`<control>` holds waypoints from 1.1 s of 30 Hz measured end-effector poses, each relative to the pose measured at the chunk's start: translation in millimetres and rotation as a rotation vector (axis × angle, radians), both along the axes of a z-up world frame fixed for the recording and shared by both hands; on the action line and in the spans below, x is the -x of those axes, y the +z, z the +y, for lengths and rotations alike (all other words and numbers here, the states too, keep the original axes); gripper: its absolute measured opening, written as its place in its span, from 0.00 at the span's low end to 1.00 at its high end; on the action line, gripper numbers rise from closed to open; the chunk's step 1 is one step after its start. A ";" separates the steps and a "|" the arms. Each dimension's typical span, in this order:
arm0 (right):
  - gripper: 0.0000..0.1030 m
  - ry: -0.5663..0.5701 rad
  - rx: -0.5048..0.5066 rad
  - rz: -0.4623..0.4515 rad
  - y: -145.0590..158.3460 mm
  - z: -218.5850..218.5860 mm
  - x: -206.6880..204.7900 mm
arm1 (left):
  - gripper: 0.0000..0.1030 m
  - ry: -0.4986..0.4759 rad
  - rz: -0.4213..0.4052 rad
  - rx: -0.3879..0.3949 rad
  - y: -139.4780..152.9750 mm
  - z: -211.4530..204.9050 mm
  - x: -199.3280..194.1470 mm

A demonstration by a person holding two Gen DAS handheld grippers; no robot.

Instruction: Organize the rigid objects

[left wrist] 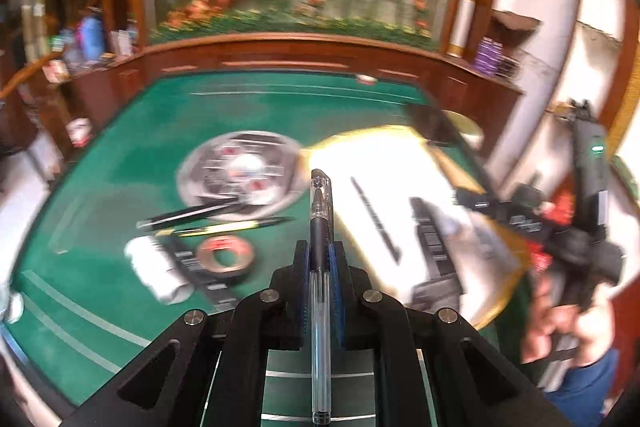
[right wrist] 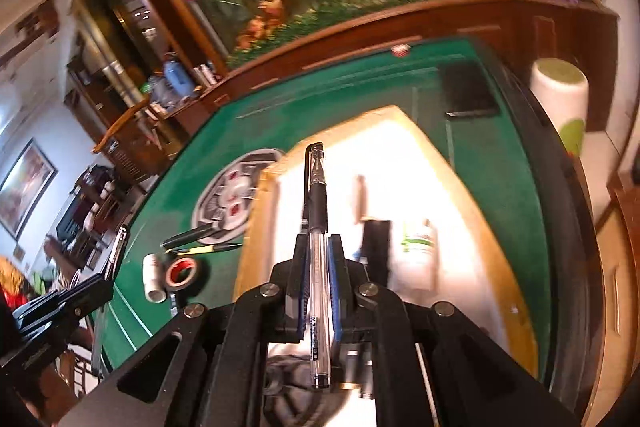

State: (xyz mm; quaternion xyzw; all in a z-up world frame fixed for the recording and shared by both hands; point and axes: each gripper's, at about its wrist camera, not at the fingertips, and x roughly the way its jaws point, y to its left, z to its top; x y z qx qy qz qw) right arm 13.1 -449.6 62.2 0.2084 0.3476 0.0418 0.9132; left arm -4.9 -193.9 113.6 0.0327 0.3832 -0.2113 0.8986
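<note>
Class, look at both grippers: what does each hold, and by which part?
Each is shut on a clear pen by its barrel: the left gripper holds one pen, the right gripper another pen.

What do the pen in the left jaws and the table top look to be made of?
Pen: clear glossy plastic barrel, since the refill shows through; matte black grip, probably rubber. Table top: matte green, no glare, likely felt or cloth, though blur leaves it open.

Motion blurs the tray and its contents.
</note>
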 end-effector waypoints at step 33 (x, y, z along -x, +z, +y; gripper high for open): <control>0.08 -0.030 0.128 0.169 -33.8 7.4 -18.4 | 0.17 -0.102 0.250 0.055 -77.0 -95.4 -46.7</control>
